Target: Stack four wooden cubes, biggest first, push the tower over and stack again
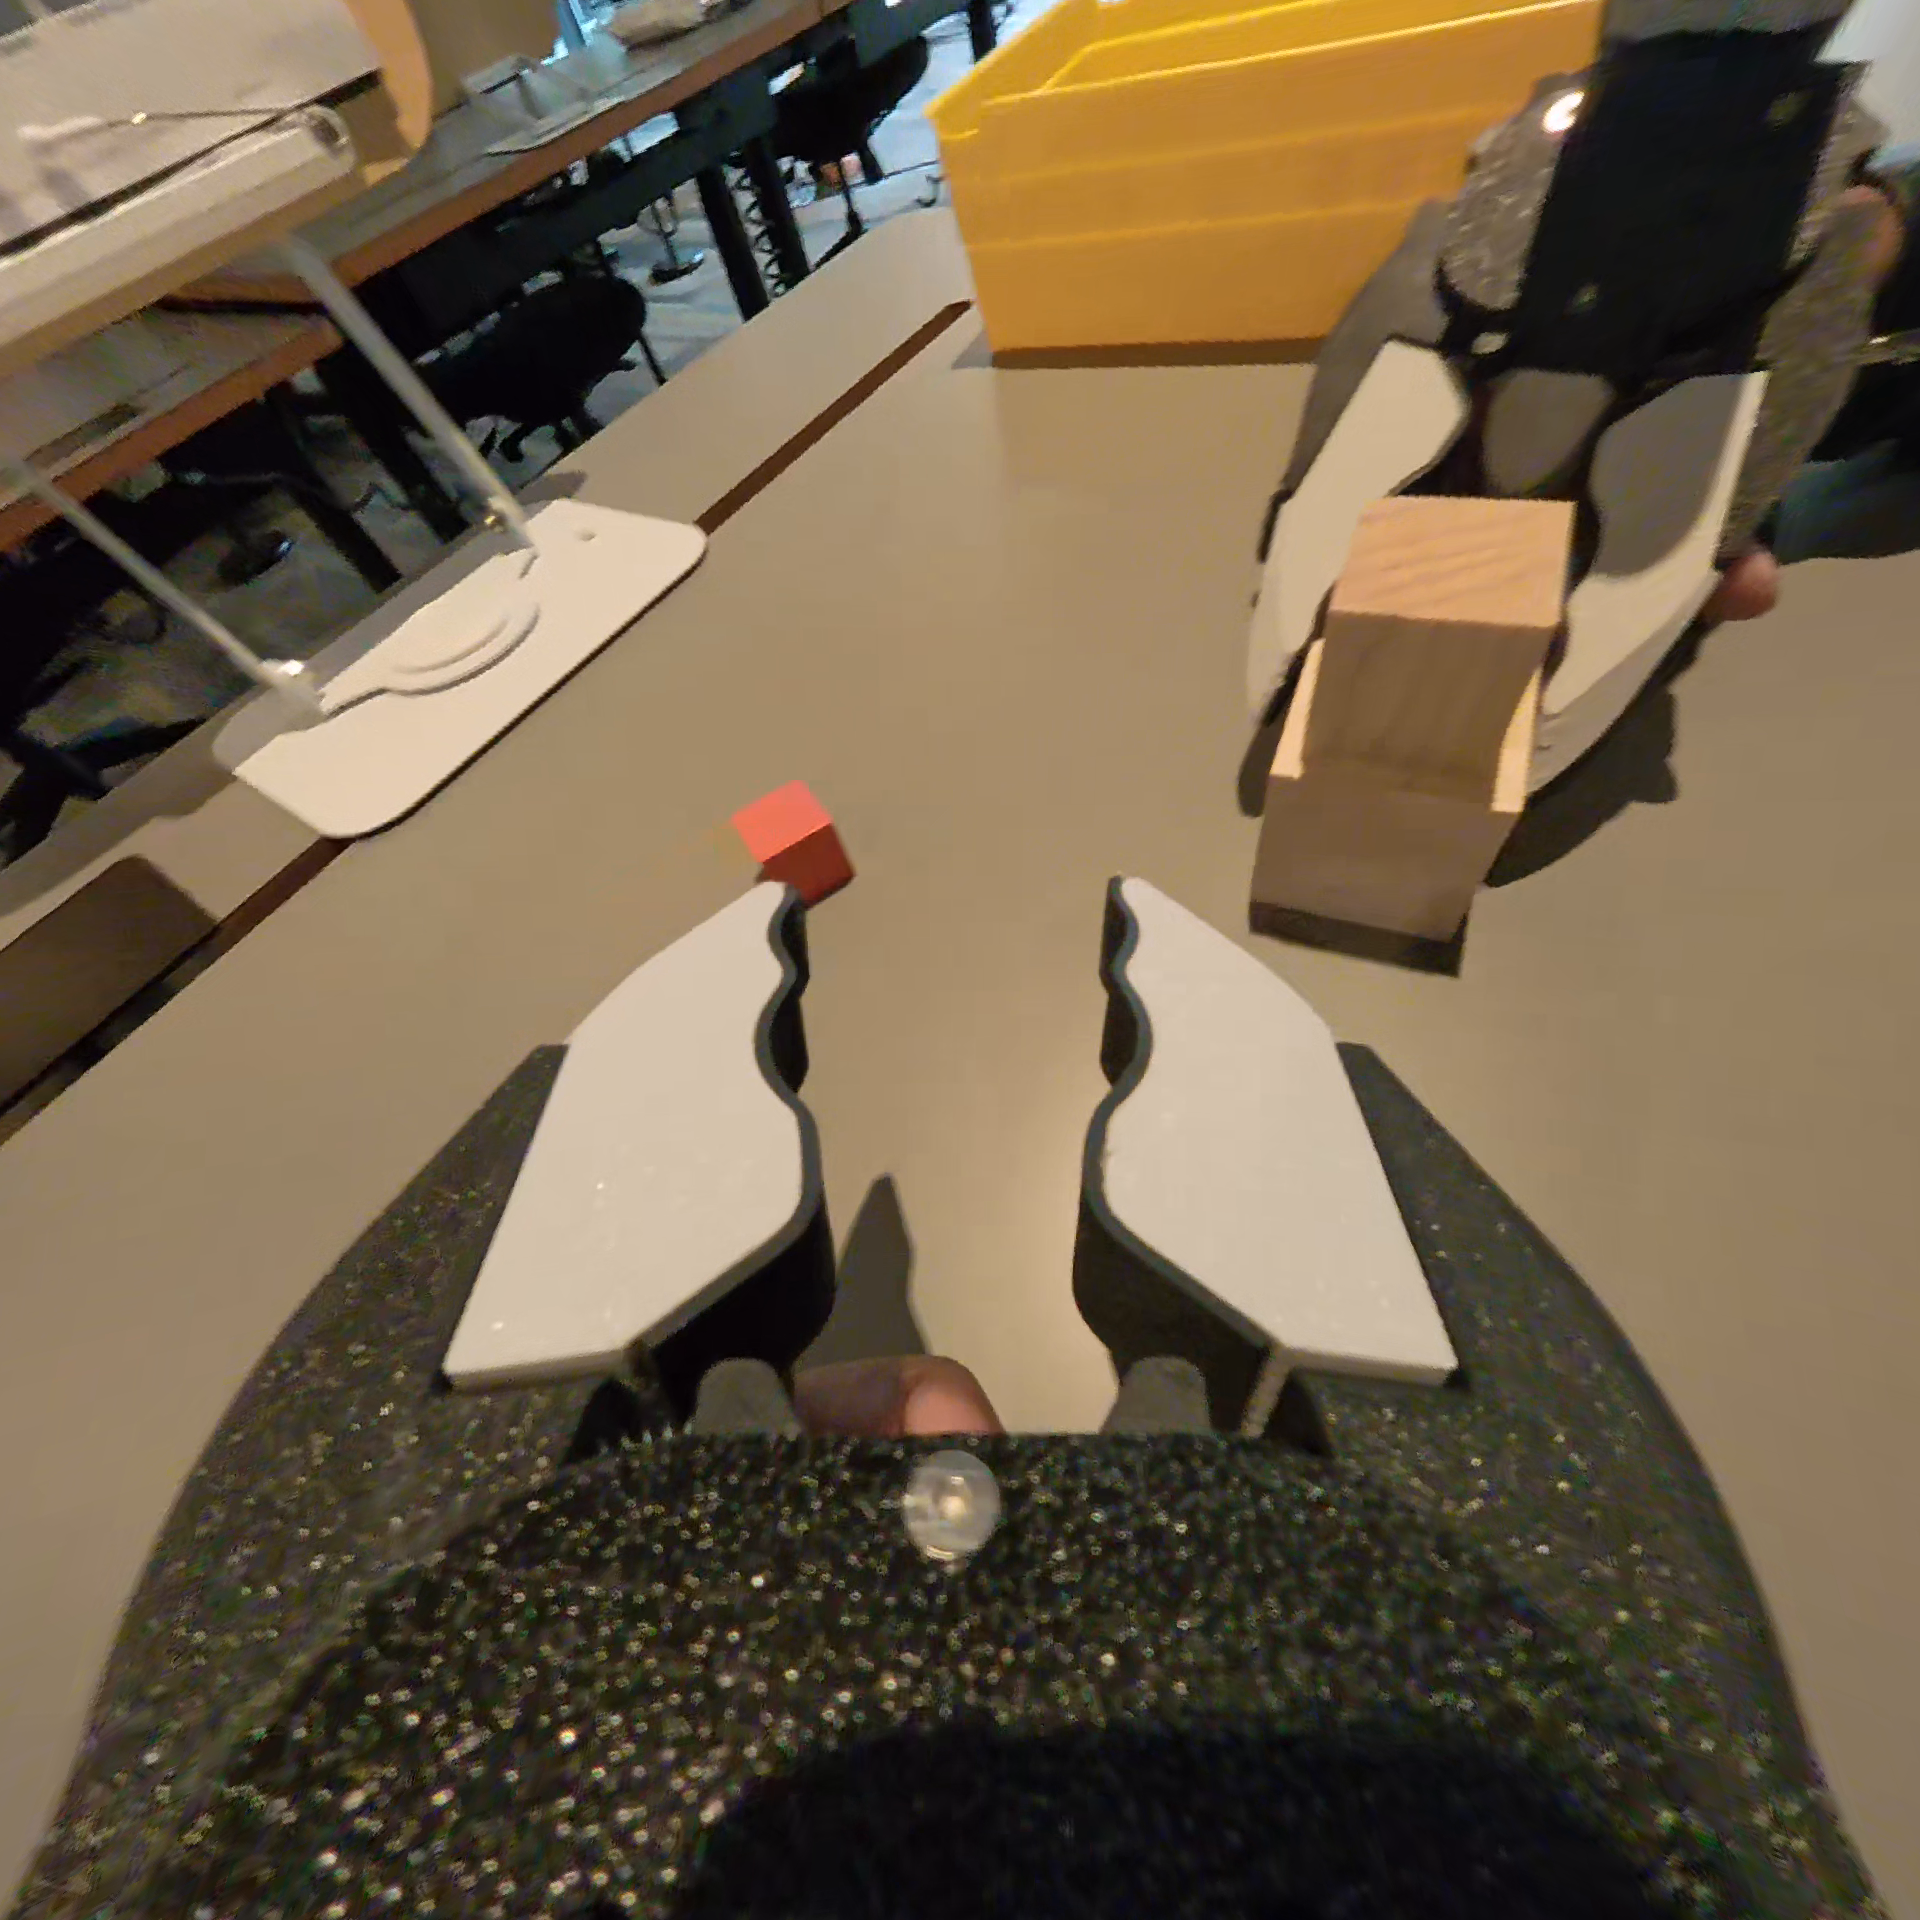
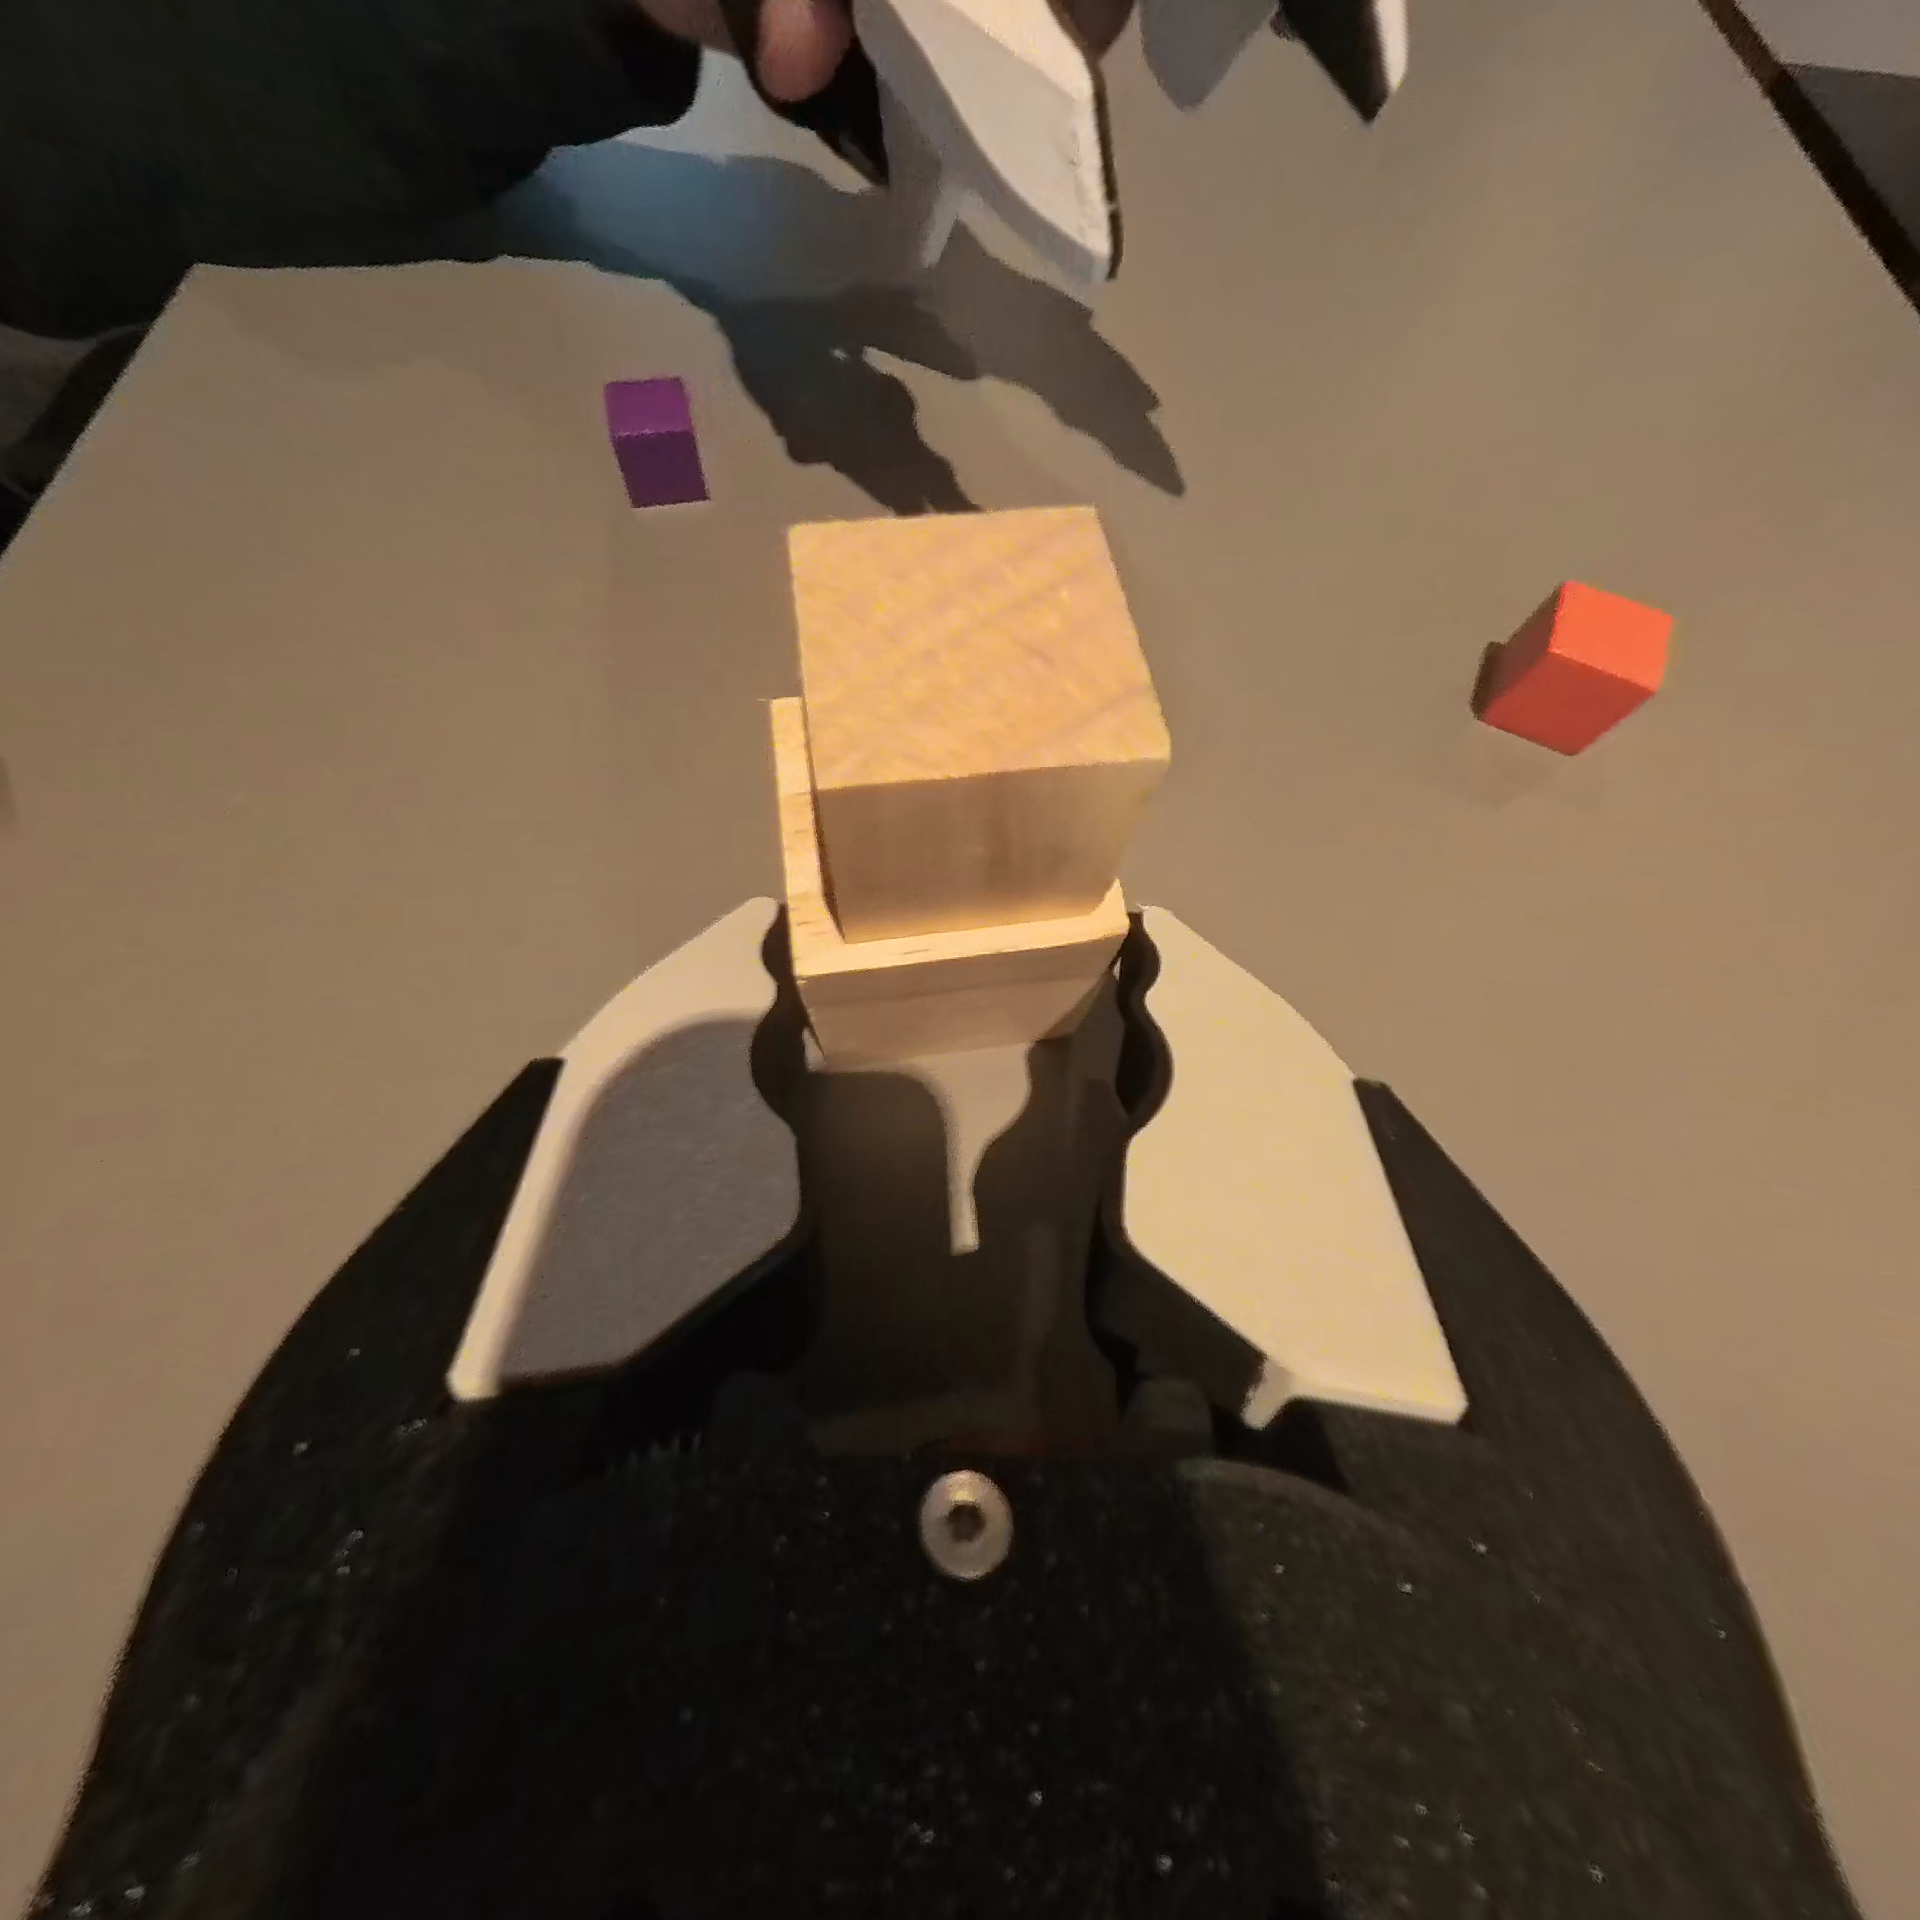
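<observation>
Red cube (image 1: 792,840) is seen just beyond the left fingertip of the wide, empty left gripper (image 1: 954,896), lower centre, while the right gripper (image 2: 954,916) is spread around the two-cube stack (image 2: 961,769).

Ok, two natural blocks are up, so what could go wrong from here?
1. The upper wooden cube sits off-centre on the bottom cube, close to one edge, so further cubes may lean.
2. The right tool is open with its fingers right beside the bottom cube; pulling away could nudge the stack.
3. The left tool hangs open beside the red cube, one fingertip very close; closing could knock it away.
</observation>
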Demonstrator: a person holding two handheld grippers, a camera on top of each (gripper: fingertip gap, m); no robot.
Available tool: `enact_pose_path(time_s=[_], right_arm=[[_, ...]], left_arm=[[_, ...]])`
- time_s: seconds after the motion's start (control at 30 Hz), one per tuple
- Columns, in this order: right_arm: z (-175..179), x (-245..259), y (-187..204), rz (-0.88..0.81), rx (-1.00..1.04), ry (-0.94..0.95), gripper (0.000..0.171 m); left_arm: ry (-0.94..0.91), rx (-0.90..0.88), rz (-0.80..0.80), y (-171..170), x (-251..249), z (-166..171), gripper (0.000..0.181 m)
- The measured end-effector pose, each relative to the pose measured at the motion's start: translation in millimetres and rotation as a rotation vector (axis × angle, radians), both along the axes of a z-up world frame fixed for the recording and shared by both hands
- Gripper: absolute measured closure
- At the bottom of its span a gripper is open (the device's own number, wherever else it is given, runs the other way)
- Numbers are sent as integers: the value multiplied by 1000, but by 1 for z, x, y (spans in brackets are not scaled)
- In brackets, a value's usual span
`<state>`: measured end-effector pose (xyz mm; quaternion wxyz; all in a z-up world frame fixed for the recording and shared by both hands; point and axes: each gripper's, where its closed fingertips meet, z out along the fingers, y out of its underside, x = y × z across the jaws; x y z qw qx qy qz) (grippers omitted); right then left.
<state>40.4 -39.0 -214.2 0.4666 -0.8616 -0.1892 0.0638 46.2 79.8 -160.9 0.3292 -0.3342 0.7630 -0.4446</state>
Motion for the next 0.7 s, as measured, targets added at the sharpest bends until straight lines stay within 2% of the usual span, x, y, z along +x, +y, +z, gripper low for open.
enact_pose_path(time_s=[0.2, 0.3, 0.37, 0.47, 0.53, 0.57, 0.63, 0.7], right_arm=[[-1, 9, 1, -41, 4, -30, 110], [-3, 4, -5, 2, -4, -43, 95], [-2, 2, -11, 25, -7, -29, 91], [4, 3, -16, 28, 26, 26, 90], [7, 5, -18, 23, 36, 57, 91], [7, 6, -18, 19, 33, 64, 92], [7, 6, -18, 16, 34, 62, 93], [6, 6, -18, 18, 28, 55, 94]], left_arm=[[48, 8, 46, 20, 4, -12, 124], [43, 20, 33, 23, 4, -14, 121], [37, 12, 43, 26, 10, -18, 121], [81, 14, 127, 36, 28, -37, 119], [134, 28, 243, 46, 45, -47, 111], [142, 8, 291, 46, 52, -47, 105], [166, -54, 323, 33, 64, -46, 110], [176, -41, 335, 22, 74, -48, 109]])
